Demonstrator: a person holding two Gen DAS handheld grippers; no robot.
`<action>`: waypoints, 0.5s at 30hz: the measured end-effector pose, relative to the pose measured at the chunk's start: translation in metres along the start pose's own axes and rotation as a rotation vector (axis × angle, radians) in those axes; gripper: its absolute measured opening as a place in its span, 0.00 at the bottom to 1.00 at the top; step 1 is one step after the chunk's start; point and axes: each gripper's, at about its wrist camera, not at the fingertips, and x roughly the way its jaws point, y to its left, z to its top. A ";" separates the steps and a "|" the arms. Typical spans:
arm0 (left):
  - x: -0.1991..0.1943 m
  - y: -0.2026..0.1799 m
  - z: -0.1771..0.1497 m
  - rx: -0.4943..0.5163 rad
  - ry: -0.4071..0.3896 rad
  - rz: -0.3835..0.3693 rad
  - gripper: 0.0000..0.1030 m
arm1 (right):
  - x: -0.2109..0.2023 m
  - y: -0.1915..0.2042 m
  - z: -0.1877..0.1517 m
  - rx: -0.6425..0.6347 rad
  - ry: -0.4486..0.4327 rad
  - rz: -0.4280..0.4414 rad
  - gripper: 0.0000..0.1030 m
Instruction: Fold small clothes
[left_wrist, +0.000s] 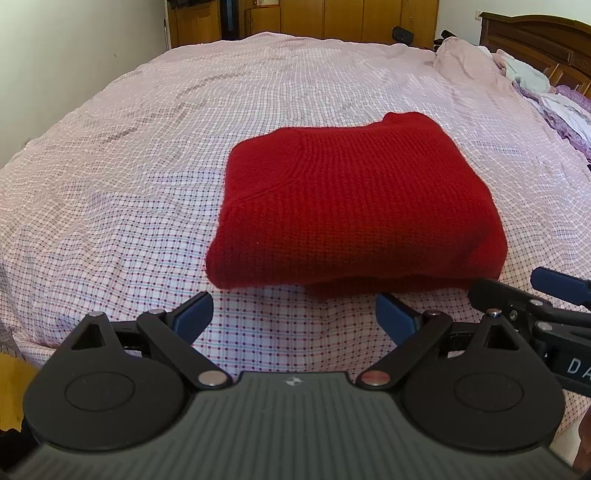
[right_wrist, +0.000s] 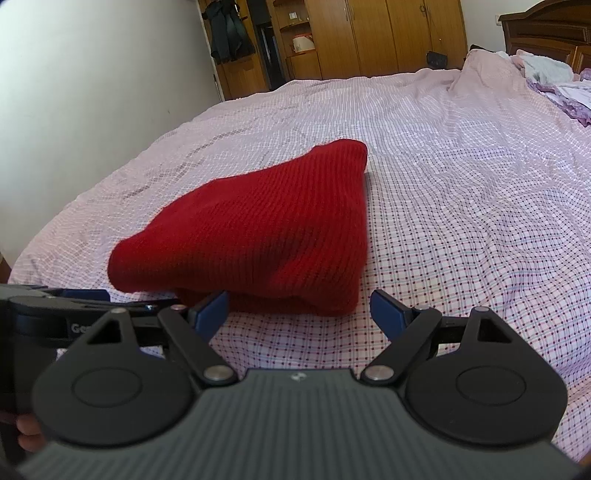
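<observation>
The left gripper (left_wrist: 294, 314) hangs just in front of the red sweater (left_wrist: 351, 206), jaws wide apart with nothing between them. The right gripper (right_wrist: 299, 312) is also just in front of the red sweater, a bit toward its right corner, jaws spread wide and holding nothing. One blue pad looks very close to the sweater's near edge. The sweater lies folded in a neat block on the checked bedsheet (left_wrist: 129, 177). Far behind the sweater stand wooden cupboards (right_wrist: 369, 37).
</observation>
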 end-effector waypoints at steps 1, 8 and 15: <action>0.000 0.000 0.000 0.001 0.000 -0.001 0.94 | 0.000 0.000 0.000 0.001 0.001 0.000 0.83; 0.001 0.000 0.000 -0.001 0.003 -0.001 0.94 | 0.001 0.000 0.000 0.002 0.002 0.000 0.83; 0.002 0.003 -0.002 -0.007 0.009 -0.005 0.94 | 0.001 0.000 0.000 0.003 0.002 0.000 0.83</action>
